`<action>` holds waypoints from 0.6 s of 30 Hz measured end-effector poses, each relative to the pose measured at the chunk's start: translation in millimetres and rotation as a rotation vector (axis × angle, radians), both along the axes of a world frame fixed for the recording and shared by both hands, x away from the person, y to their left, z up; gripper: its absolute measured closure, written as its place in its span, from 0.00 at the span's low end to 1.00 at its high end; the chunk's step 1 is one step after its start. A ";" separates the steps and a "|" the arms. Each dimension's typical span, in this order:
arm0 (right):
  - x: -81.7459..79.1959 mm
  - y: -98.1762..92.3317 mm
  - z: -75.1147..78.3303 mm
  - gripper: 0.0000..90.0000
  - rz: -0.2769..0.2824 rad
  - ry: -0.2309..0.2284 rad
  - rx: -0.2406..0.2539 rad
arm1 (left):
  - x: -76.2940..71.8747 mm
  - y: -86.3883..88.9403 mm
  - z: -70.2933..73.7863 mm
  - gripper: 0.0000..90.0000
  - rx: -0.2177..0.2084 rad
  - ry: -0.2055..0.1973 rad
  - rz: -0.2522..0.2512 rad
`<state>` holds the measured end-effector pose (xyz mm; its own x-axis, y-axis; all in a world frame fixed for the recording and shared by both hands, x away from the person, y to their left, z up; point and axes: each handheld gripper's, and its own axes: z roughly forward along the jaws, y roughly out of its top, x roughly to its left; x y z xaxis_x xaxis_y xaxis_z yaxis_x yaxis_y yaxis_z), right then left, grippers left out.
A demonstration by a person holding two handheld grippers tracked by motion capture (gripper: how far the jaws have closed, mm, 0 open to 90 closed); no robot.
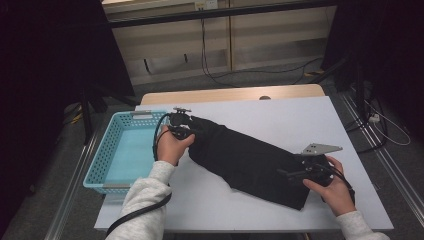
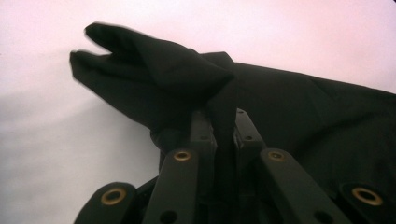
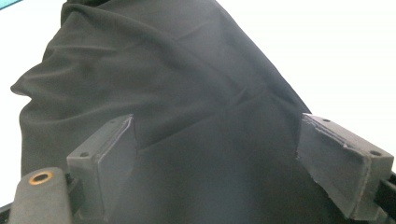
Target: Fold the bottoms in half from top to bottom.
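Note:
A black cloth [image 1: 245, 160] lies slantwise across the white table [image 1: 300, 117], from the upper left down to the lower right. My left gripper [image 1: 190, 130] holds its upper left end beside the basket. In the left gripper view the jaws [image 2: 219, 119] are pinched together on a bunched fold of the cloth [image 2: 154, 70], which sticks out past them. My right gripper [image 1: 286, 174] rests at the cloth's lower right end. In the right gripper view its two grey pads [image 3: 109, 154] stand wide apart, with the wrinkled cloth [image 3: 187, 88] spread flat between and beyond them.
A light blue plastic basket [image 1: 107, 150] sits at the table's left edge, just left of my left hand. Bare white tabletop lies behind the cloth and along the front edge. Cables run over the floor beyond the table.

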<state>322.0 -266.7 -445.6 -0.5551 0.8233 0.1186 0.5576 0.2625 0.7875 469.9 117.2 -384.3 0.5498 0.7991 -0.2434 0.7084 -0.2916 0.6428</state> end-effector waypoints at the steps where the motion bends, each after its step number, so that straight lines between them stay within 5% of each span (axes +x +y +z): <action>1: -0.6 -0.4 0.6 0.14 0.000 -0.001 -0.002 | -1.2 -3.1 -1.9 0.92 0.001 0.001 -0.005; 18: -4.4 -2.9 3.0 0.14 -0.007 -0.002 0.052 | -15.1 -26.5 -18.5 0.92 -0.025 0.001 -0.066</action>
